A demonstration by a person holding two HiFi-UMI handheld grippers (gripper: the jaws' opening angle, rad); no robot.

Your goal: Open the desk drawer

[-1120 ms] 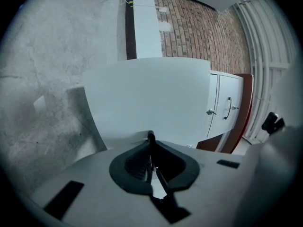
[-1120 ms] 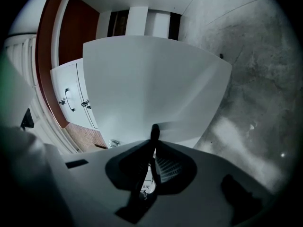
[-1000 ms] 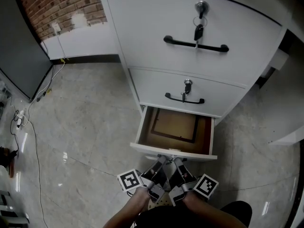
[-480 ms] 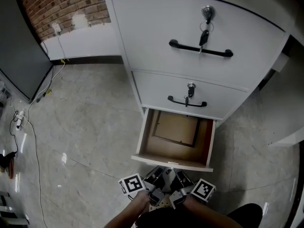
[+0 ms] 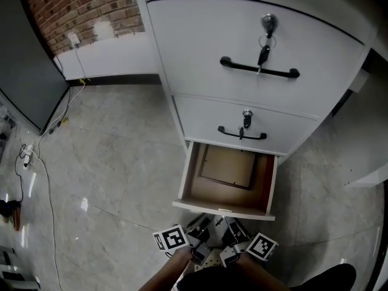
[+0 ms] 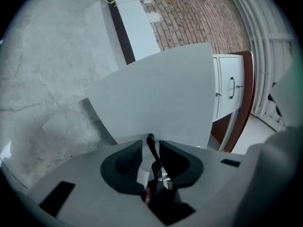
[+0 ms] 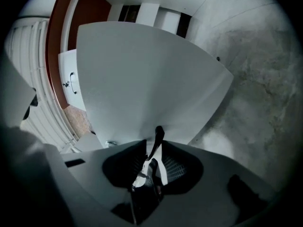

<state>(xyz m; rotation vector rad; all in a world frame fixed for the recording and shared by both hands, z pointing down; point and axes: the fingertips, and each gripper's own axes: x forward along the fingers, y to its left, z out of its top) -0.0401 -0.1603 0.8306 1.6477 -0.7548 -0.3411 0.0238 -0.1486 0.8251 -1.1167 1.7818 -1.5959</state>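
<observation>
Over the last second the bottom drawer (image 5: 223, 209) has come a little further out of the white cabinet and both hand-held grippers have sunk slightly. Their jaws have just been opening. The drawer stands pulled out over the marble floor (image 5: 115, 156), its brown inside bare to view. Its black handle (image 6: 151, 148) runs between the pads of the left hand-held gripper (image 5: 205, 224) and the right hand-held gripper (image 5: 234, 226), both spread with a gap beside the bar. Above, the middle drawer (image 5: 242, 117) and top drawer (image 5: 254, 35) are closed, with keys (image 5: 264, 54) hanging. A brick wall (image 5: 79, 5) lies beyond.
</observation>
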